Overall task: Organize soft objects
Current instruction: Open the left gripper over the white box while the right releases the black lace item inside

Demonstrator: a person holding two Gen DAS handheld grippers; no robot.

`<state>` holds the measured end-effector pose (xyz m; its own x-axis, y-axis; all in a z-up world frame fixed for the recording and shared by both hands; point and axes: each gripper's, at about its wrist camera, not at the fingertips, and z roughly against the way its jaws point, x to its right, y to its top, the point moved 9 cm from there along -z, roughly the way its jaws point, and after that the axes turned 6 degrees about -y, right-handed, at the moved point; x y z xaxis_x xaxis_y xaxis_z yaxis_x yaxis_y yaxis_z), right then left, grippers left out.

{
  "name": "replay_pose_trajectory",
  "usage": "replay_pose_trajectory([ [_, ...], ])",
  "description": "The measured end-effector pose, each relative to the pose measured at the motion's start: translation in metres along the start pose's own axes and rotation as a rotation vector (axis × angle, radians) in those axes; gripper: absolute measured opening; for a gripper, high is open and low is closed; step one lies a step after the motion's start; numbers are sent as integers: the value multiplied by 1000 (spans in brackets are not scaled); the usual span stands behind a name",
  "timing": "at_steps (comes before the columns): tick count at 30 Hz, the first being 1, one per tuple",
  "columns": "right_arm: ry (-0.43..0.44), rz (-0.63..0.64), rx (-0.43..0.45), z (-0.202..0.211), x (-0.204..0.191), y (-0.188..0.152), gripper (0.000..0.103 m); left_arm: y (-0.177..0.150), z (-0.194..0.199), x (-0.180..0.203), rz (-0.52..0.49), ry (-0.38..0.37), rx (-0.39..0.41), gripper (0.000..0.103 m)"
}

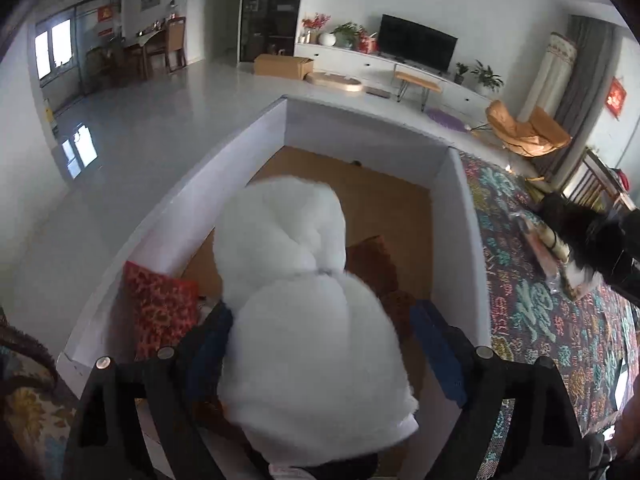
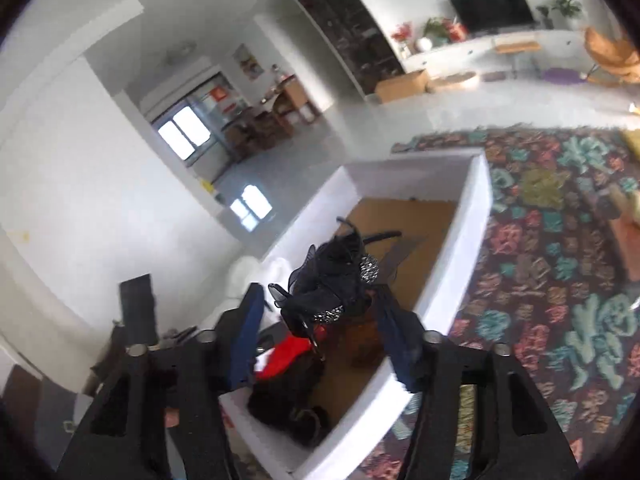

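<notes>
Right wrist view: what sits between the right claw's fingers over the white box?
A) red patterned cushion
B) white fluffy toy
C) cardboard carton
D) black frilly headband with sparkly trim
D: a black frilly headband with sparkly trim sits between the fingers of the right claw, above the white box; the white fluffy toy is at the left claw instead.

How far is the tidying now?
Done: red cushion and dark items lie in the white box. In hand: white plush inside the open left hand-held gripper, black headband inside the right hand-held gripper, both over the box. Left: something unclear on patterned cloth.
</notes>
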<state>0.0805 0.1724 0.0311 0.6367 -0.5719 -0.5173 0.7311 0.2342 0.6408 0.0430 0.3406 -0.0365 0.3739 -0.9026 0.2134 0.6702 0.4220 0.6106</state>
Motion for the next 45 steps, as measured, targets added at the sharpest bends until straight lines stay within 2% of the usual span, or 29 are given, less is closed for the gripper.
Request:
replay_pose_trajectory([
  [2, 33, -36, -57, -12, 4, -11, 76, -6, 0, -8, 9, 21, 9, 88],
  [3, 47, -42, -51, -11, 7, -15, 76, -6, 2, -8, 12, 32, 29, 88],
  [5, -9, -35, -13, -2, 29, -18, 76, -4, 7, -6, 13, 35, 71, 88],
  [8, -203, -4, 37, 13, 81, -23, 76, -3, 6, 21, -10, -16, 82, 89],
  [11, -497, 64, 79, 35, 154, -40, 76, -7, 4, 68, -102, -52, 66, 89],
  [12, -601, 78, 76, 42, 183, -51, 76, -10, 2, 84, -141, -56, 62, 89],
  [14, -754, 72, 47, 59, 233, -71, 76, -16, -1, 116, -214, -58, 56, 89],
  [18, -885, -55, 18, 103, 307, -108, 76, -27, -11, 167, -321, -58, 44, 89],
  [20, -920, -107, 39, 125, 325, -119, 76, -32, -14, 184, -354, -58, 38, 89],
  [24, -989, -133, 87, 153, 341, -130, 76, -39, -14, 209, -396, -56, 35, 89],
  [28, -997, -168, 103, 159, 347, -133, 76, -44, -16, 224, -412, -65, 23, 89],
  [31, -1043, -130, 119, 160, 346, -131, 76, -56, -23, 237, -411, -102, -11, 89],
  [36, -1070, -129, 106, 154, 351, -131, 76, -90, -55, 265, -428, -175, -109, 90],
  [40, -1062, -178, 55, 148, 366, -138, 76, -112, -95, 280, -440, -169, -180, 90],
  [45, -1002, -248, 78, 153, 373, -141, 81, -124, -144, 289, -390, -161, -247, 90],
])
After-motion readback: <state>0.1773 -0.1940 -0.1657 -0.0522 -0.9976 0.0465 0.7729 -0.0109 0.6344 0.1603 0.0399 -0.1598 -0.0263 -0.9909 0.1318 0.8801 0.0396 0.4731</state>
